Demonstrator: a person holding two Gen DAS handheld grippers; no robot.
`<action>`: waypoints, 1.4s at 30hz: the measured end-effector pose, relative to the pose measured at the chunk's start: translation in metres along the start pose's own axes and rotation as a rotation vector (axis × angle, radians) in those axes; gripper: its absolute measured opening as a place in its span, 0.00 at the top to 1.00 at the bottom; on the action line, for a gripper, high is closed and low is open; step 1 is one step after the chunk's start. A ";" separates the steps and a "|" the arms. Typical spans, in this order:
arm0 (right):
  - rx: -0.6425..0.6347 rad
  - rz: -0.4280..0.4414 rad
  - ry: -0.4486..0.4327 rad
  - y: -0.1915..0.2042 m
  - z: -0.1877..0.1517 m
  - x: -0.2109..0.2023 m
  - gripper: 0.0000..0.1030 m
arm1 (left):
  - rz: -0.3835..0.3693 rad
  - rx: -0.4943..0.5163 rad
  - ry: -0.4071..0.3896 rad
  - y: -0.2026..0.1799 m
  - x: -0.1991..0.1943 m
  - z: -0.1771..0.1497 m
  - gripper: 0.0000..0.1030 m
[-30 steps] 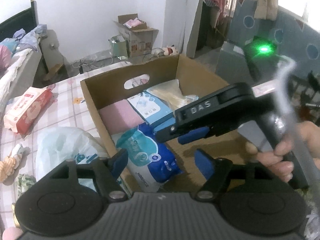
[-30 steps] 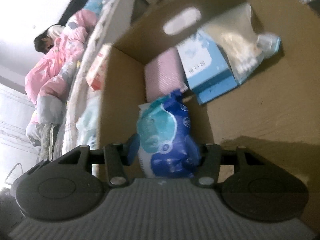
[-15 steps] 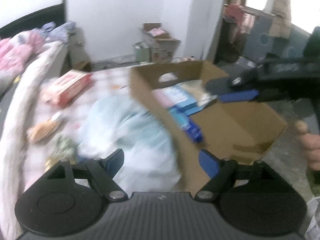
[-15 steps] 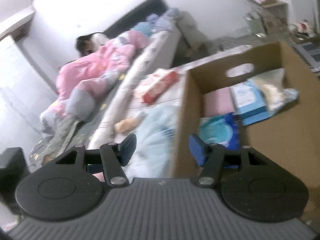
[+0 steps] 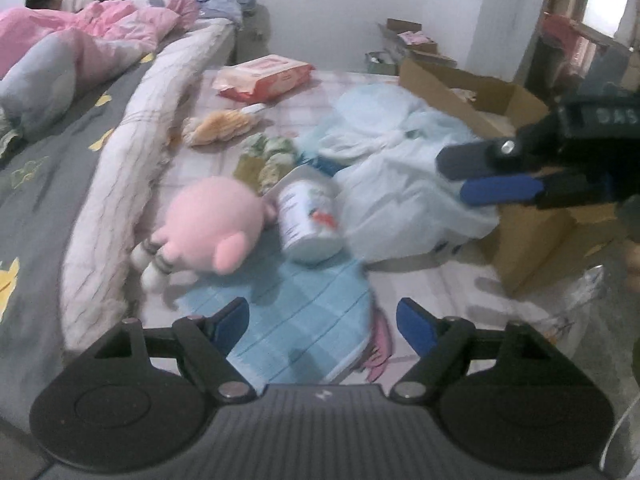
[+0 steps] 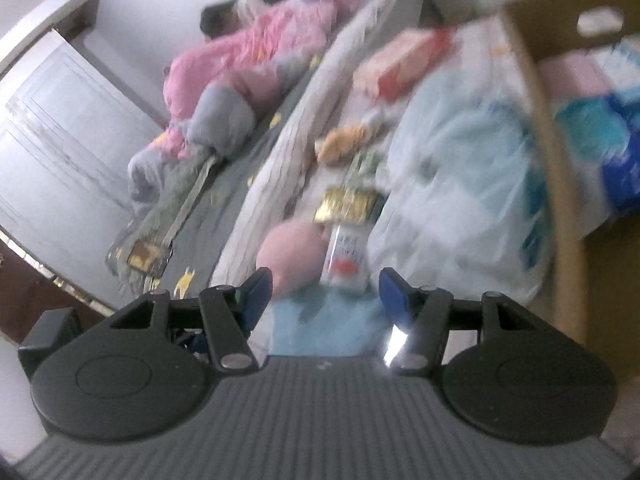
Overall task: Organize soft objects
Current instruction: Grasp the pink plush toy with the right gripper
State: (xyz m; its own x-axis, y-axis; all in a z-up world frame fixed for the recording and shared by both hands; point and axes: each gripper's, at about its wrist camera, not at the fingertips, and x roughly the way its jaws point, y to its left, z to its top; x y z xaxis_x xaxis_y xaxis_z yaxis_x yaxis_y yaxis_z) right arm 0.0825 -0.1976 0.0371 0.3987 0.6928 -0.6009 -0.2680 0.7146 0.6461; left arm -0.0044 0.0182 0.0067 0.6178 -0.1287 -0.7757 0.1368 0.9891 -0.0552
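A pink plush toy [image 5: 208, 224] is lying on the bed [image 5: 40, 184], on the near edge of the checked sheet, beside the rolled quilt [image 5: 120, 168] that is running along its left. Its round head is touching a white canister [image 5: 308, 216] that is resting tilted on its side just to the right. A light blue towel [image 5: 296, 320] is spreading out below both. Farther back, a yellowish soft bundle [image 5: 220, 128] and a greenish patterned one [image 5: 272, 152] are sitting near each other, and a red-and-white wipes pack [image 5: 264, 76] is lying beyond them. A big pale blue plastic bag [image 5: 400, 168] is slumping against the cardboard box [image 5: 512, 240] on the right (the box's contents are only showing in the right wrist view, blurred: pink [image 6: 572, 76] and blue [image 6: 616, 160] soft packs).

The left tongs [image 5: 322, 322] are hovering above the towel, released, blue pads wide apart and nothing between them. The right tongs [image 6: 326, 292] are likewise spread and empty, pointing toward the plush toy and canister; from the left wrist view they are jutting in at the right edge, over the box rim.

A person in pink [image 5: 80, 40] is lying at the far side of the bed.
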 end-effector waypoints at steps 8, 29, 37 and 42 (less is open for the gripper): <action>0.026 -0.008 0.078 0.009 -0.016 0.035 0.43 | 0.037 -0.001 -0.040 0.011 0.007 -0.011 0.27; 0.177 0.096 0.108 0.016 0.016 0.097 0.43 | 0.232 0.160 -0.096 0.039 0.066 0.031 0.40; 0.213 0.127 0.131 0.011 0.013 0.103 0.43 | 0.186 0.112 -0.097 0.049 0.043 0.026 0.46; 0.239 0.167 0.142 0.011 0.010 0.106 0.43 | 0.083 0.028 -0.106 0.055 0.011 0.024 0.46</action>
State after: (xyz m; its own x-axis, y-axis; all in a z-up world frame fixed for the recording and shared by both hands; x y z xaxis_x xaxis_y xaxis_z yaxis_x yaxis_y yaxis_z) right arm 0.1305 -0.1175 -0.0152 0.2356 0.8172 -0.5260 -0.0987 0.5586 0.8235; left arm 0.0283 0.0690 0.0103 0.7062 -0.0550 -0.7059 0.1026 0.9944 0.0251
